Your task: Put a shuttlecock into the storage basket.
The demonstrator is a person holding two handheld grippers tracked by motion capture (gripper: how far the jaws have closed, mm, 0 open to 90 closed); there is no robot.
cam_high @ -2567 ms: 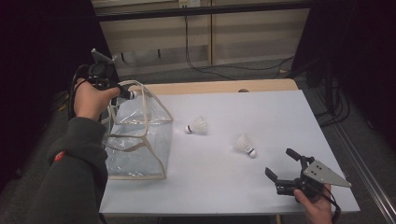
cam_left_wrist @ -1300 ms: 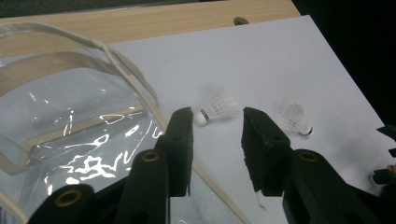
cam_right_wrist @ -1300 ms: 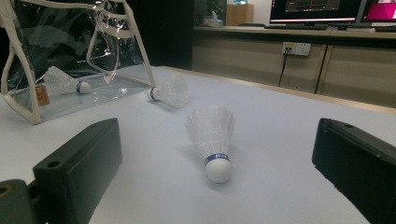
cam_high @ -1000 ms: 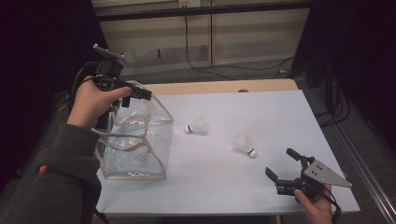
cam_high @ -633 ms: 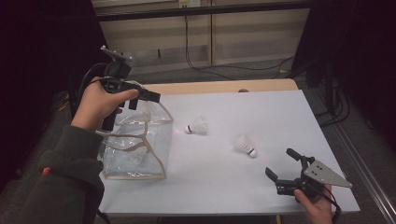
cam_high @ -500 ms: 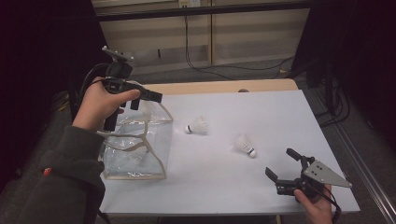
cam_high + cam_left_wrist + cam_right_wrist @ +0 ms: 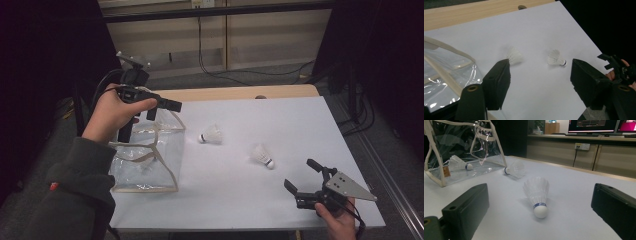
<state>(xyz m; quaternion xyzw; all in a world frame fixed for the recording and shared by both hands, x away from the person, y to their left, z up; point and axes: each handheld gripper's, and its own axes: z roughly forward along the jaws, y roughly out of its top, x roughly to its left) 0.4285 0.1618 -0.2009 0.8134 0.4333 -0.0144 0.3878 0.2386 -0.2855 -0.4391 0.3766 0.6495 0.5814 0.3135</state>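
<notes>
Hovering above the rim of the clear bag [image 7: 150, 155], my left gripper [image 7: 540, 75] has just been spreading its jaws, and nothing sits between them. Beyond those jaws, two shuttlecocks lie apart on the white table [image 7: 280, 130]: one [image 7: 514, 55] near the bag, the other [image 7: 556, 58] farther off. My right gripper [image 7: 539, 220] rests low with jaws released, that second shuttlecock [image 7: 537, 195] just ahead between them, untouched. A third shuttlecock [image 7: 459, 163] lies inside the bag.

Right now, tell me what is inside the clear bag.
One shuttlecock lies on the floor of the clear bag, cork toward the open table. Creases and glare blur the bag's far corners, so anything else tucked there cannot be made out.
</notes>
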